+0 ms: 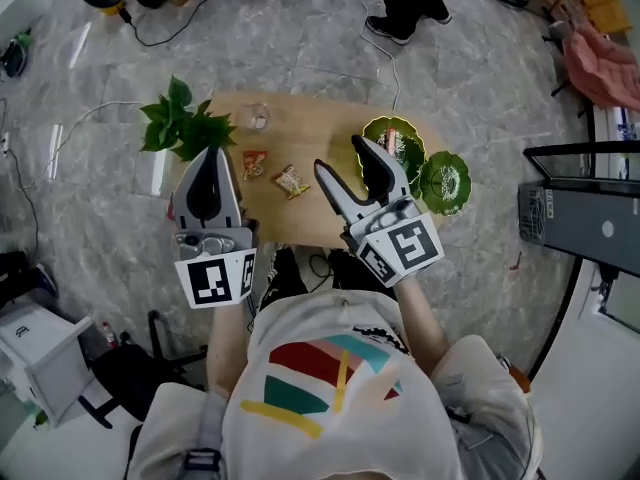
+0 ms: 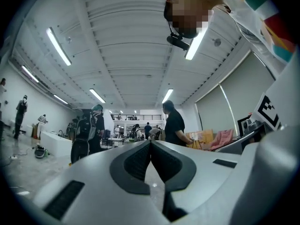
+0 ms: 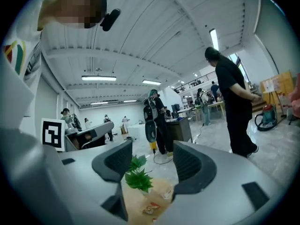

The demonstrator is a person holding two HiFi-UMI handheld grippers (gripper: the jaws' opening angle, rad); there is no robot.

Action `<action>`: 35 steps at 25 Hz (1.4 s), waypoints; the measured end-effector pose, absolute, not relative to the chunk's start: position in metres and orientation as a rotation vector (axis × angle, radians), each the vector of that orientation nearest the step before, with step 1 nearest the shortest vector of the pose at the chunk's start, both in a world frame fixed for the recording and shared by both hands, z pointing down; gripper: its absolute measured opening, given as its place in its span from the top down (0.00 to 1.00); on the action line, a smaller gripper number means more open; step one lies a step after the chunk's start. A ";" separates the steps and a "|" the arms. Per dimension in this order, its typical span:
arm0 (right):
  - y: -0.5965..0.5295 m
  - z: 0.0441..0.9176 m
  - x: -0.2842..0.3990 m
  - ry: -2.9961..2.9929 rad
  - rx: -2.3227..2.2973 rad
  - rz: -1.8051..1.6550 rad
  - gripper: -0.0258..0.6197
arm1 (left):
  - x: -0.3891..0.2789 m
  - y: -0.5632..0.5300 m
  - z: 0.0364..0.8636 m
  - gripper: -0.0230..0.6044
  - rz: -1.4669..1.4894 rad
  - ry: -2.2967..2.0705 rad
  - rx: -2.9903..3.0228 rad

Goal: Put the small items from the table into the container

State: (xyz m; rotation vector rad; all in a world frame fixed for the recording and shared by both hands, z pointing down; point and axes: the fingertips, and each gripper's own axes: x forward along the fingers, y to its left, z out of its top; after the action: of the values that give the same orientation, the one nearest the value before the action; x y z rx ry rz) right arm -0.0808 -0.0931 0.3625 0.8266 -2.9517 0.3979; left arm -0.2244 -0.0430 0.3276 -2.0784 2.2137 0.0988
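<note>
A grey marbled floor (image 1: 300,28) lies under a round wooden table (image 1: 310,133), with a grey cabinet (image 1: 585,213) off to one side. Overhead, a white ribbed ceiling (image 2: 131,41) carries strip lights (image 2: 58,46). The walls (image 2: 14,97) are white, a railed balcony (image 2: 136,117) crosses the far end, a tall blind (image 2: 229,104) hangs at one side, and people (image 2: 174,123) stand among desks (image 3: 211,108)

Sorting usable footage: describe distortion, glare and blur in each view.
Head view: evenly lit and sharp, mild sheen on the floor. Left gripper view: strong fisheye, dark corners, ceiling lights blown out. Right gripper view: same fisheye; plant fairly clear.
</note>
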 end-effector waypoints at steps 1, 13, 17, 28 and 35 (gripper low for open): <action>-0.092 0.374 -0.090 -2.935 0.791 0.421 0.56 | -0.231 -0.042 0.338 0.95 0.068 2.235 -2.078; -0.071 0.682 -0.157 -2.496 0.463 0.739 0.45 | -0.260 -0.037 0.519 0.95 -0.091 2.462 -2.122; -0.050 0.792 -0.158 -2.279 0.428 0.798 0.45 | -0.253 -0.024 0.570 0.95 -0.109 2.510 -2.186; -0.052 0.833 -0.149 -2.140 0.551 0.813 0.67 | -0.272 -0.003 0.582 0.95 -0.138 2.534 -2.167; -0.073 0.670 -0.138 -2.343 0.675 0.759 0.67 | -0.259 -0.021 0.474 0.95 -0.003 2.396 -2.180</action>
State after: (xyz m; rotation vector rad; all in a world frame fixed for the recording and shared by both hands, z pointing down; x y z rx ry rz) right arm -0.1375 -0.0733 0.6699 0.6746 -2.3430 0.7592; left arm -0.2585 -0.0212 0.4744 -2.1798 2.3961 -0.0030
